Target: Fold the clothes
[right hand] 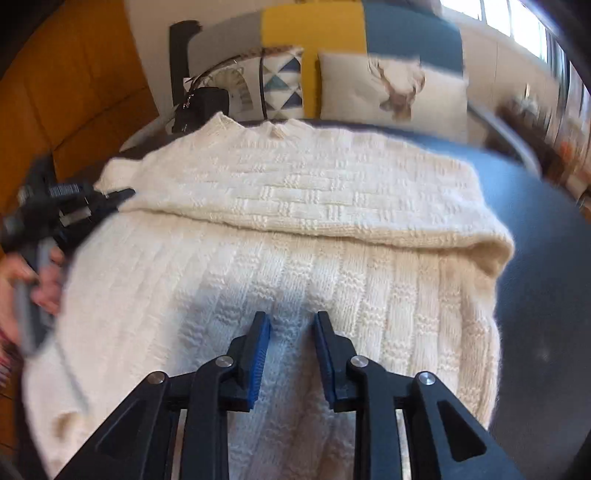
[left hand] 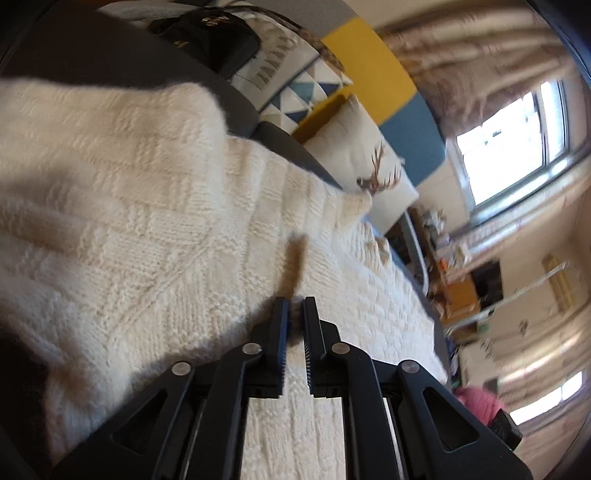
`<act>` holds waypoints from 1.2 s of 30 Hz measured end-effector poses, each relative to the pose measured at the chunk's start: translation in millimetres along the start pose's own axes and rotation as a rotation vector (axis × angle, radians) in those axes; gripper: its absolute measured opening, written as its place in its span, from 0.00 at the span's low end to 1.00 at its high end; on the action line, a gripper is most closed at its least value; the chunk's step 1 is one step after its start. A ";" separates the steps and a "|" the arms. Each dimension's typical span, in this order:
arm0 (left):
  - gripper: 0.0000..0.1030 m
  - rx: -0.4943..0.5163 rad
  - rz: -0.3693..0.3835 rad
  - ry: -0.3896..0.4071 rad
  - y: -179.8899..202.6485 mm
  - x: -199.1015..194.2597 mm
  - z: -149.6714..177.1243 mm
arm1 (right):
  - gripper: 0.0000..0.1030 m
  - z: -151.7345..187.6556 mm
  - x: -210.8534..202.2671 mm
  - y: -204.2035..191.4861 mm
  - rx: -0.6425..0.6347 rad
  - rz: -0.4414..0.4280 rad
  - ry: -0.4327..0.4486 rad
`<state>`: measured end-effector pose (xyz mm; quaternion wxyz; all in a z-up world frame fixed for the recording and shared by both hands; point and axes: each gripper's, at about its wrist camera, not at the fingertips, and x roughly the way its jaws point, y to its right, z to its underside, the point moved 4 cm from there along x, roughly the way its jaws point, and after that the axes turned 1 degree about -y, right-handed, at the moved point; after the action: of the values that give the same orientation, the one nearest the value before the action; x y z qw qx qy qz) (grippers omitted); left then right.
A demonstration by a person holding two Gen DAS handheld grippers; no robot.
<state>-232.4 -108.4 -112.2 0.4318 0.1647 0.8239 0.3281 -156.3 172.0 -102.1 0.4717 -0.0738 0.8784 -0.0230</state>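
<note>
A cream knitted sweater (right hand: 295, 229) lies on a dark grey bed, its sleeves folded across the chest as a thick band (right hand: 314, 192). It fills the left wrist view (left hand: 129, 221). My right gripper (right hand: 291, 321) hovers over the lower body of the sweater, jaws apart and empty. My left gripper (left hand: 294, 304) is just above the knit, jaws a narrow gap apart with nothing between them. It also shows in the right wrist view (right hand: 122, 194) at the sweater's left edge, held in a hand.
Pillows (right hand: 391, 88) and a black handbag (right hand: 201, 107) lie at the head of the bed, against a yellow and blue headboard (right hand: 314, 26). Bare grey bedding (right hand: 535, 258) lies right of the sweater. A window (left hand: 509, 147) and cluttered shelves stand beyond.
</note>
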 end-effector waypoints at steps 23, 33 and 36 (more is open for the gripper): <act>0.11 0.081 0.063 -0.006 -20.8 -123.6 51.9 | 0.27 56.8 -41.4 -128.8 -0.324 -0.341 -0.084; 0.11 0.010 0.008 0.130 -48.2 -177.3 44.5 | 0.27 78.9 -87.1 -222.1 -0.499 -0.658 -0.032; 0.11 0.019 0.003 0.118 -46.4 -173.1 47.6 | 0.27 55.8 -63.8 -197.6 -0.402 -0.480 -0.003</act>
<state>-93.6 -219.4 -59.0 0.3803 0.1502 0.8508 0.3301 -53.9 -12.0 -58.6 0.4302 -0.3709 0.8220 0.0403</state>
